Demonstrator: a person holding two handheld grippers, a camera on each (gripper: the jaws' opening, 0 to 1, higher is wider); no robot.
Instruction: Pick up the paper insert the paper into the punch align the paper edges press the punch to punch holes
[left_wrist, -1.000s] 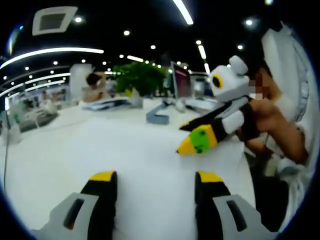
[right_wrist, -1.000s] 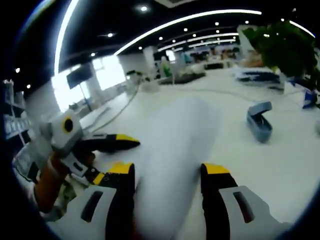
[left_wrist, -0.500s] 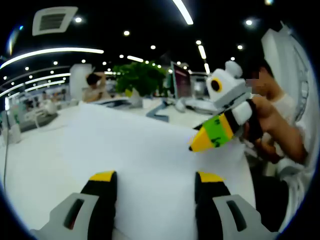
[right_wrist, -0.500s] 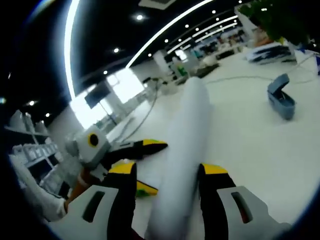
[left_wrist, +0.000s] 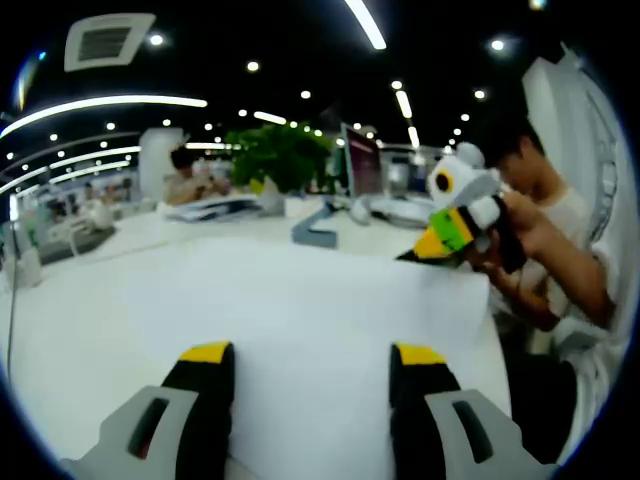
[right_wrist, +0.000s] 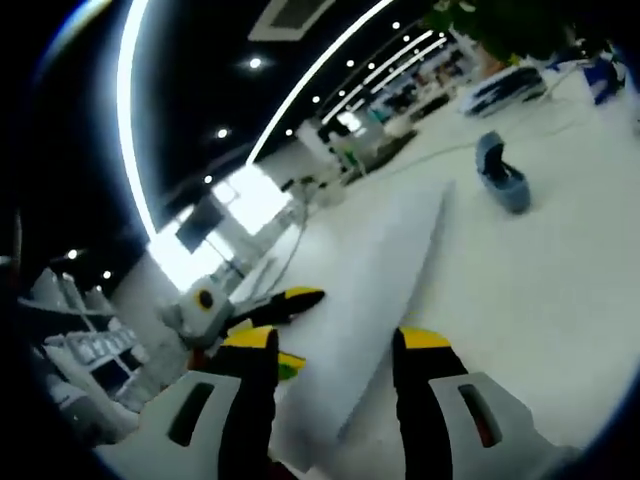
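A white sheet of paper (left_wrist: 300, 300) spreads over the white table (left_wrist: 70, 300) ahead of my left gripper (left_wrist: 312, 352), whose jaws stand open above its near edge. At the sheet's far right corner is my right gripper (left_wrist: 432, 245), rolled on its side. In the right gripper view the paper (right_wrist: 385, 260) runs edge-on between the jaws of my right gripper (right_wrist: 335, 338), which stand apart, and its far end is raised off the table. The left gripper (right_wrist: 290, 330) shows beside the sheet. A blue-grey punch (left_wrist: 315, 228) stands beyond the paper (right_wrist: 500, 175).
The person holding the grippers (left_wrist: 545, 230) is at the right edge. A green plant (left_wrist: 275, 155), a monitor (left_wrist: 362, 160) and a stack of papers (left_wrist: 215, 205) stand at the table's far side, where another person (left_wrist: 190, 175) sits. A cable (right_wrist: 440, 150) crosses the table.
The paper's far edge rose off the table, then sank partway. The right gripper moved up and away along the sheet's right side. The left gripper held still.
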